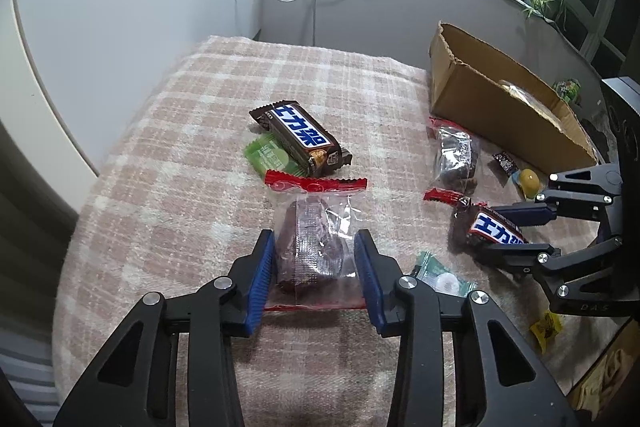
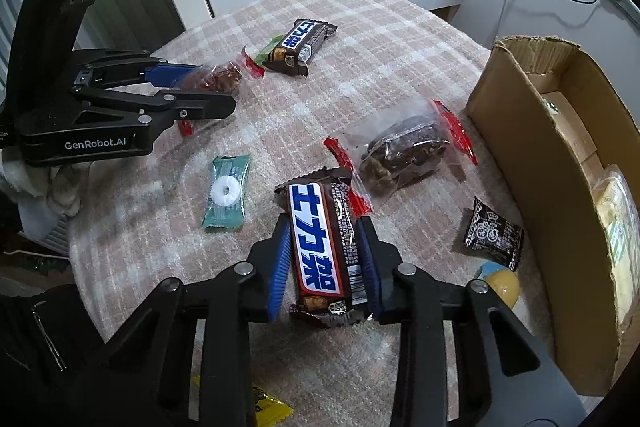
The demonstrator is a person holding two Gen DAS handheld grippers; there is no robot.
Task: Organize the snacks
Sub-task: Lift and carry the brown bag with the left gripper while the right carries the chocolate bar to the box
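I had the right tongs [image 2: 325, 263] pinching a chocolate bar [image 2: 324, 247] across its width, the bar lying lengthwise between the blue pads just off the plaid-covered counter [image 2: 360, 75], near the middle of my right view. The left tongs [image 1: 315, 267] were closed against a clear packet of dark nut cake [image 1: 316, 247], its red seal pointing to twelve o'clock, low on the counter. From the bar outward: a mint in a teal wrapper [image 2: 226, 191] lay at about ten o'clock, a second nut packet [image 2: 404, 155] just beyond at one o'clock, a small black sweet [image 2: 494, 233] and a yellow-and-blue egg-shaped thing [image 2: 498, 281] at three o'clock, and a second chocolate bar [image 2: 302, 45] resting on a green wrapper [image 2: 268, 53] far off at twelve. The cardboard box [image 2: 532, 155] stood at the right edge, around three o'clock, with a pale wrapped item or two already inside. A yellow packet [image 2: 268, 407] sat near my side at six. I judged the job barely begun: most snacks were loose on the counter, two were in hand, and nearly all remained to be boxed.
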